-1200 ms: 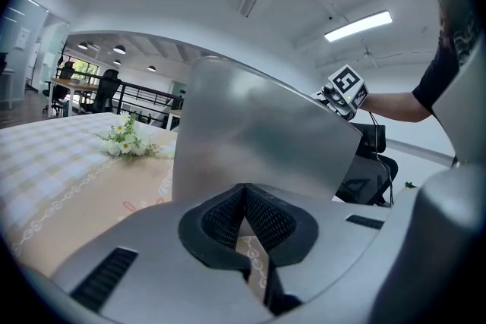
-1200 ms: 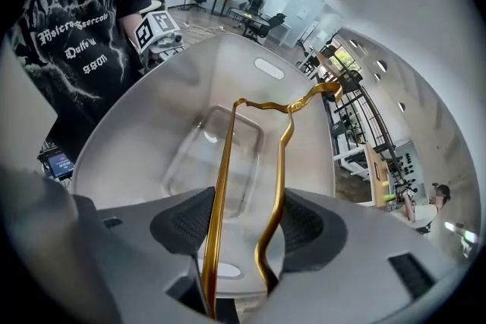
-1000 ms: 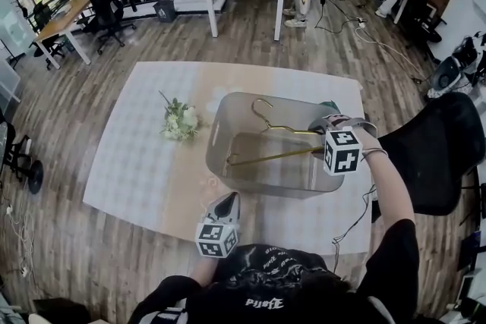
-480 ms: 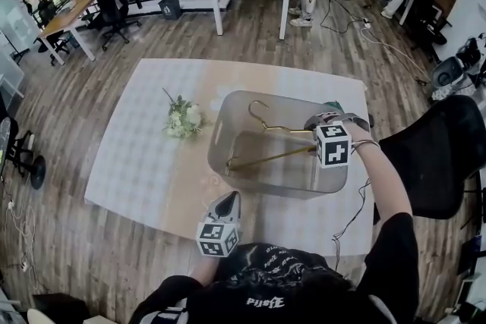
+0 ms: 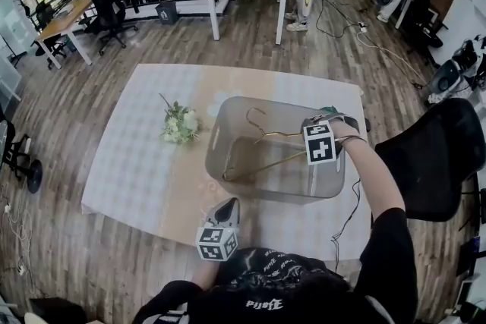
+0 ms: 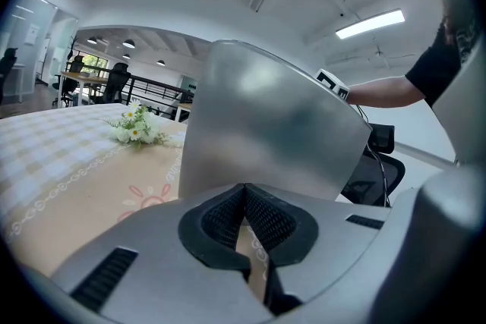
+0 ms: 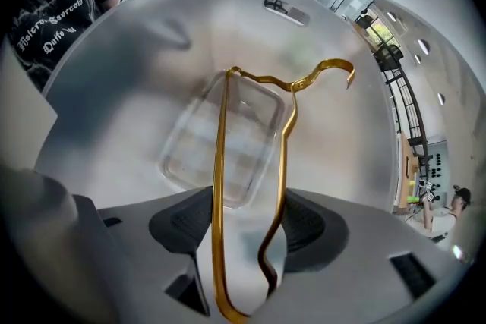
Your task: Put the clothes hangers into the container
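Head view shows the desk (image 5: pixel 129 163) with wide bare cloth left of and in front of the container (image 5: pixel 228 111), whose right wall is near the desk's right edge; a flower bunch (image 5: pixel 179 123) lies just left of it, and a black office chair (image 5: pixel 433 155) stands beyond the right edge. The right gripper (image 7: pixel 244 228) reaches over the container's right rim, jaws opening yet both pads touching the gold clothes hanger (image 7: pixel 219 190), which slants inside the container, hook toward the far wall. The left gripper (image 6: pixel 244 201) is at the desk's near edge facing the container's near wall, jaws clenched on nothing
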The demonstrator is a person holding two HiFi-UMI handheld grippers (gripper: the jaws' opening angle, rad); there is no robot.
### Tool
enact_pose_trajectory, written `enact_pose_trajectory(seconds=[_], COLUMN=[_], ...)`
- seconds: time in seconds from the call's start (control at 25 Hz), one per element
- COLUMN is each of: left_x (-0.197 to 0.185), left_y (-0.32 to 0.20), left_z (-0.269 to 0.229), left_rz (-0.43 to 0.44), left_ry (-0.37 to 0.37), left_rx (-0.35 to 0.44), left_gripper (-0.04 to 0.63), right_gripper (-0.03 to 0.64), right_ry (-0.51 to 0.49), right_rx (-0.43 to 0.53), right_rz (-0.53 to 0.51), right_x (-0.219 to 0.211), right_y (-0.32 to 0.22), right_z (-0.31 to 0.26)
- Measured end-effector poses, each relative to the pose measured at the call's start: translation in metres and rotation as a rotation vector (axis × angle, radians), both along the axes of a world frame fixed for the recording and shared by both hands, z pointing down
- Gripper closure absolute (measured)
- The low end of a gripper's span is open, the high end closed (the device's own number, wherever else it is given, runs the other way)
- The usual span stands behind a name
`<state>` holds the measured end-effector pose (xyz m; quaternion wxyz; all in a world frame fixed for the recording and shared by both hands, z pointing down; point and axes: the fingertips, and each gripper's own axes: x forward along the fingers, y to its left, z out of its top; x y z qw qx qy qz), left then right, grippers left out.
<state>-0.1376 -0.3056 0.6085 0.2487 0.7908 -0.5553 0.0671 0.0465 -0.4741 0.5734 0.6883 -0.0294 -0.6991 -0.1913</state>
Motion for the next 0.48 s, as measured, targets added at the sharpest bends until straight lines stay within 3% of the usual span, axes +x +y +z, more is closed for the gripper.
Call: enact_pose_trajectory(seconds=[0.16,0.48], left_x=[-0.002,-0.012], left_y=[-0.001,0.007], left_z=[-0.001,0.004], left_rz=[-0.002,-0.017], left_ry=[-0.004,-0.003], left_rx=[-0.002,-0.017], left_gripper=[0.575,0.575], right_gripper=[0.337,0.336], right_ry=[0.076,0.158], right_rx=[0.004,0.012], right_rz=[-0.023,0.028], right_x=[0.002,0.003], right_y=[-0.002,-0.008], right_z=[0.009,0.023])
